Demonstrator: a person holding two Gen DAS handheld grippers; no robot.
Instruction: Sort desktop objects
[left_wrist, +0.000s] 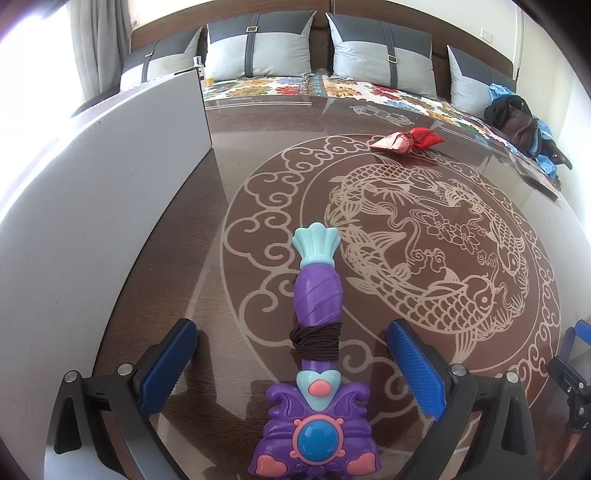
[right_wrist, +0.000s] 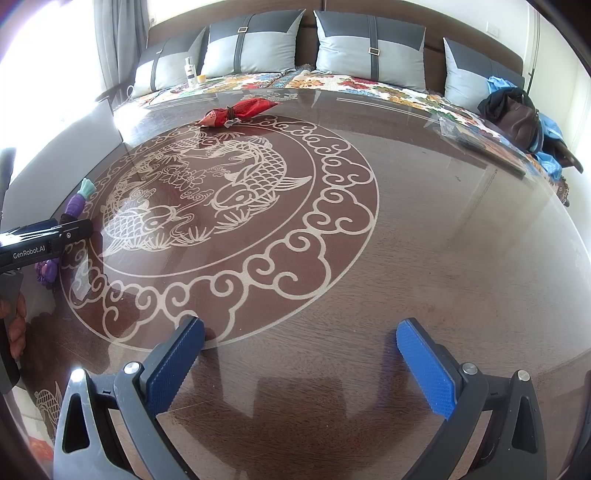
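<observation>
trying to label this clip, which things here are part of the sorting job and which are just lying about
Part of the job:
- purple toy wand lying between the open fingers of the left tool
- red packet on the table
- white box beside the wand, probably the bin
- right tool, open over bare table

Lying about:
- cushions
- small bottle
- dark bag

Between the spread left tongs (left_wrist: 291, 363) lies the purple toy wand (left_wrist: 316, 354), a white board (left_wrist: 110, 192) walls the table (right_wrist: 424, 240) on their left, and bare glass stretches ahead to the red packet (left_wrist: 408, 140).
</observation>
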